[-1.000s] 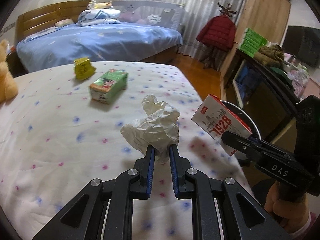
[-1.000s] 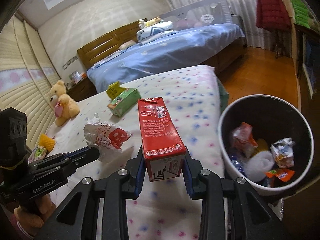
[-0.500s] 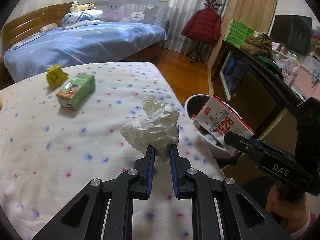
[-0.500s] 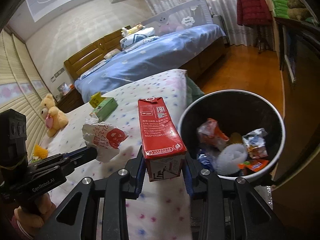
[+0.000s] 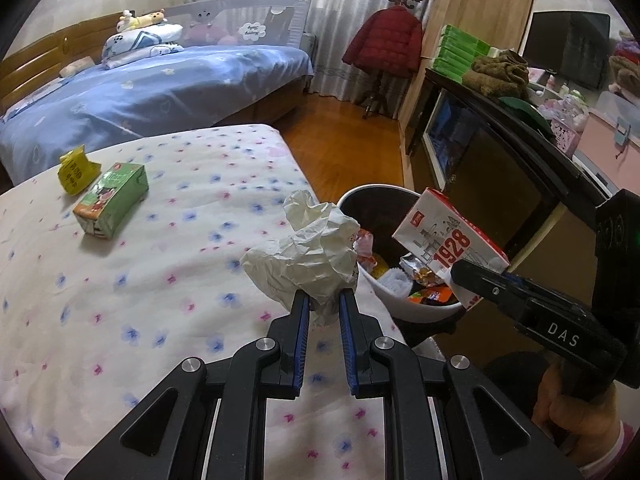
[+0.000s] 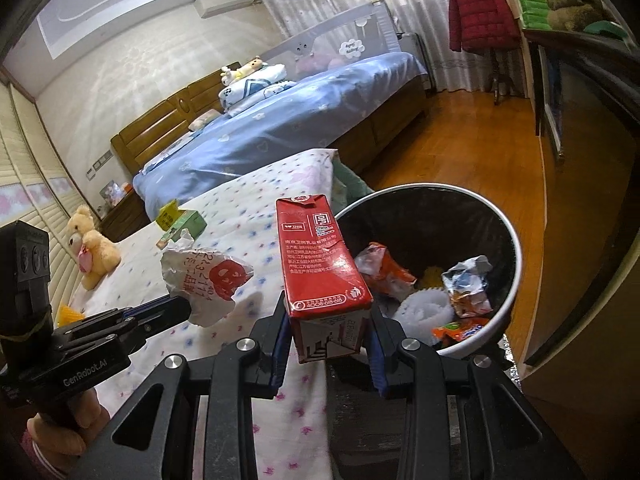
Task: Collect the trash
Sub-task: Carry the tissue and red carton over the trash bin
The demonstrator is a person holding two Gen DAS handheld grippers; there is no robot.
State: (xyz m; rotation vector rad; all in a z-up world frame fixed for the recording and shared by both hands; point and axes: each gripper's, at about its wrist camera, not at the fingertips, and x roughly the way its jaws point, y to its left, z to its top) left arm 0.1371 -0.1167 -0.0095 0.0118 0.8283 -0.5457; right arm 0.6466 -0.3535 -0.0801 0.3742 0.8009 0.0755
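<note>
Right gripper clamps red-and-white milk carton, long axis upright, beside the white-rimmed black-lined bin, nearer it. Left gripper pinches crumpled white paper wrapper over bed edge.

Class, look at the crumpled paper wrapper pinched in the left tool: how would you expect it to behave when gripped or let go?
The crumpled paper wrapper looks creased and squashed, so it probably yields rather than resists. The left tool holds it by a narrow pinch, suggesting it is light. Released, it likely drops softly without rolling far.
</note>
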